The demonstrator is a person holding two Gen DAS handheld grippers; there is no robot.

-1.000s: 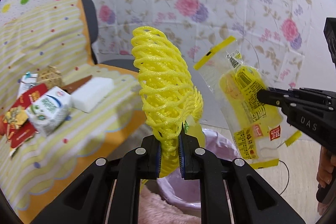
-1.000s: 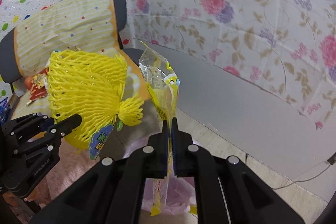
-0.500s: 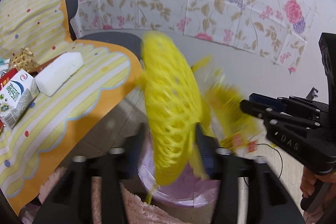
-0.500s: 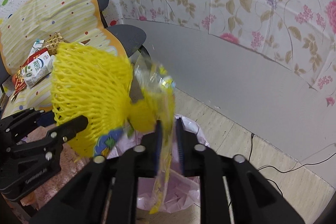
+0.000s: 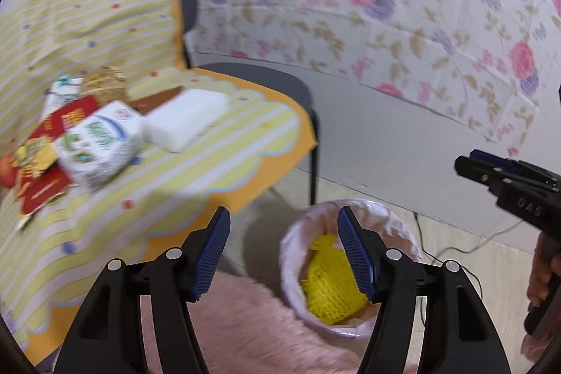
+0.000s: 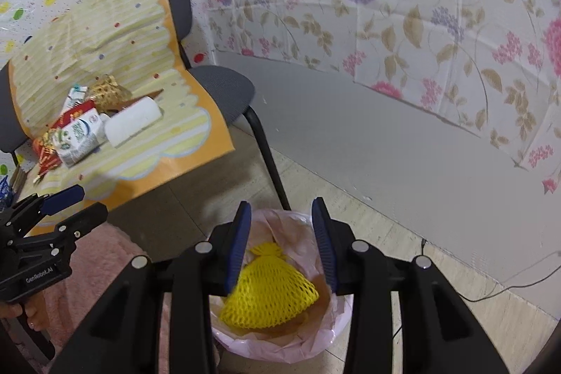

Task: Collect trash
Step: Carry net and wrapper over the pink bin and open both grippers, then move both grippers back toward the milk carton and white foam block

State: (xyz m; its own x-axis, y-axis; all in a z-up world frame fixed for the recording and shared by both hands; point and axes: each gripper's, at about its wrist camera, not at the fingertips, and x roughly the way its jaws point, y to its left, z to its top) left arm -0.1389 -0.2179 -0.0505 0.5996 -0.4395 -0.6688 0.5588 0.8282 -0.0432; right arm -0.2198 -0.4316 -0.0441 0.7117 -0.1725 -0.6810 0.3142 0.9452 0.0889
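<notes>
The yellow foam fruit net (image 6: 268, 290) lies inside the small round bin lined with a pale pink plastic bag (image 6: 326, 339), which stands on the beige tiled floor (image 6: 385, 223) beside the fluffy pink rug (image 5: 245, 321). In the right wrist view the net sits directly below and beyond the right gripper (image 6: 282, 244), seen through the gap between its blue-padded fingers (image 6: 238, 244); those jaws are opening and nothing is between them, the net lying loose in the bin well clear of the pads. In the left wrist view the left gripper (image 5: 284, 251) hangs above the near rim of the same bin, its jaws also opening, spread wide with nothing between them; the net shows just inside its right-hand finger, lower down in the bin and not touching it. Neither gripper grasps anything. Under the net something orange-brown lines the bottom of the bag; what it is cannot be told.

The right gripper appears at the right edge of the left wrist view, held by a hand (image 5: 541, 276), to the side of the bin.

Up and to the left of both grippers stands a grey chair (image 6: 224, 86) draped with a yellow-striped, orange-edged sheet (image 6: 168, 142). On it lie a white and green milk carton (image 6: 79, 137), a white foam block (image 6: 133, 121), red and gold wrappers (image 6: 47, 149) and a golden woven piece (image 6: 107, 90), all well apart from the bin.
</notes>
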